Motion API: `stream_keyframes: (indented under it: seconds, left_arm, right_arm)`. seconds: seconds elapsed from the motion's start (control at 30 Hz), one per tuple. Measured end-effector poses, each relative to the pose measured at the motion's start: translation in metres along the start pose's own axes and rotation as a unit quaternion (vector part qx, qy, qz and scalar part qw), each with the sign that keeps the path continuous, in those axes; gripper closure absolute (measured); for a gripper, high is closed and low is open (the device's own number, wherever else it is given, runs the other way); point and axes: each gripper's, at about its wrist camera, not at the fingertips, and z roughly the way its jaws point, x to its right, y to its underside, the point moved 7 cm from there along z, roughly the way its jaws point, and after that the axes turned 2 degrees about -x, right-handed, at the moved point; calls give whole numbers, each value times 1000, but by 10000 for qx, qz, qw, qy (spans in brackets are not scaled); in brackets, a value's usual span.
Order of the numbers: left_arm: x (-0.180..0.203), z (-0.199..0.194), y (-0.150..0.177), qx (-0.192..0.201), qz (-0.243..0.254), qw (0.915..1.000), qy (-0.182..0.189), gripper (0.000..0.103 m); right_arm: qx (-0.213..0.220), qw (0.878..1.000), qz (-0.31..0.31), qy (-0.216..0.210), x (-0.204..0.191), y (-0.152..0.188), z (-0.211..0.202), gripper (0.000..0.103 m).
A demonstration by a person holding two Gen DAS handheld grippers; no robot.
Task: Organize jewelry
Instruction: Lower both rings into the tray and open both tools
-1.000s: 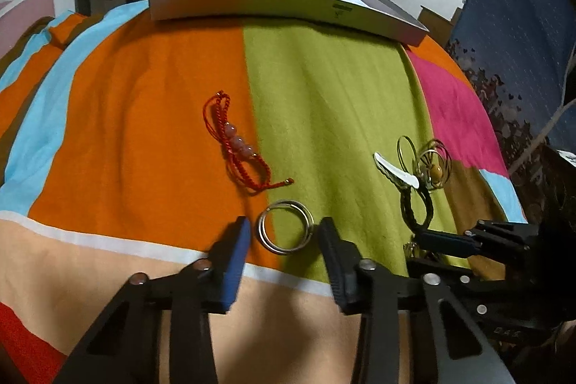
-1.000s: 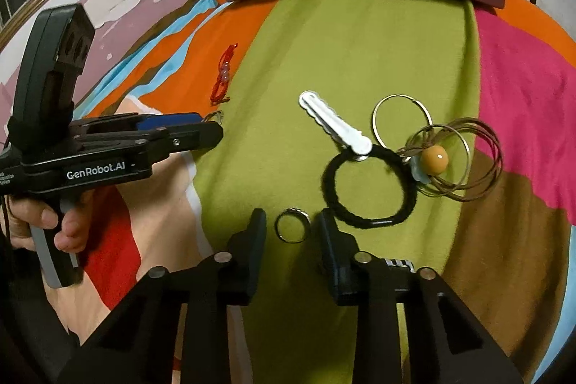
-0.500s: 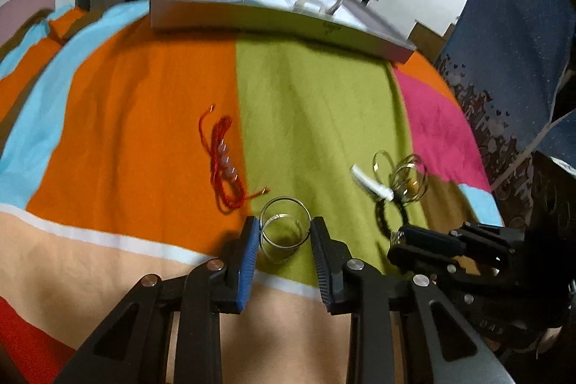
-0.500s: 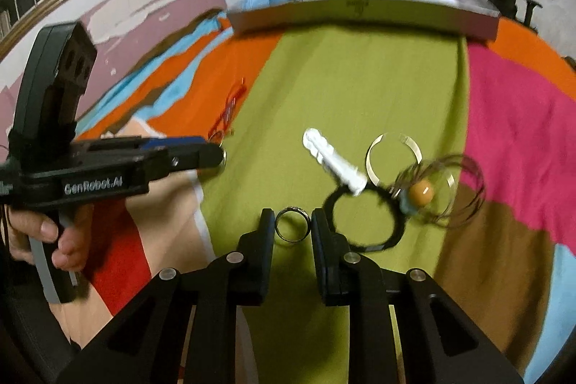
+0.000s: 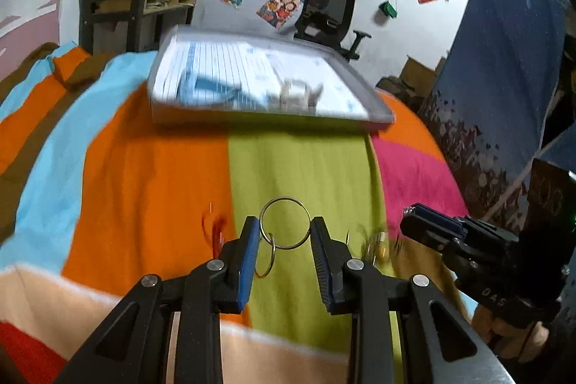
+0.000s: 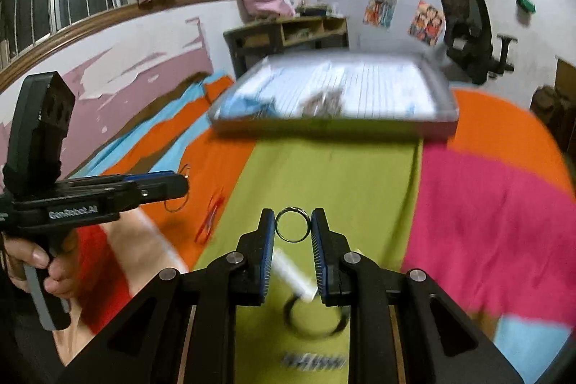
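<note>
— What changed on my left?

— My left gripper (image 5: 284, 233) has lifted the linked steel hoops (image 5: 284, 222) off the blanket (image 5: 144, 175), jaws clamped on them. My right gripper (image 6: 292, 226) likewise pinches the small ring (image 6: 292, 225), raised. Both face the tray (image 5: 266, 116) ahead.

— Anything unclear?

— Tray contents are blurred; the pieces below my right jaws are smeared.
</note>
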Motion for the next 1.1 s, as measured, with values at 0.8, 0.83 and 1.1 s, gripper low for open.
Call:
stream_keyframes:
  seconds: [0.8, 0.83, 1.1]
  left_arm:
    - [-31, 118, -127, 87, -117, 9991, -395, 75]
    - [-32, 119, -127, 77, -95, 9991, -412, 75]
    - [-22, 104, -124, 255, 85, 9980, -580, 35]
  right_arm:
    - [-380, 9961, 128, 780, 74, -105, 134, 84]
    - [-403, 9960, 117, 787, 74, -104, 135, 83]
    - [-146, 9952, 181, 956, 79, -108, 111, 66]
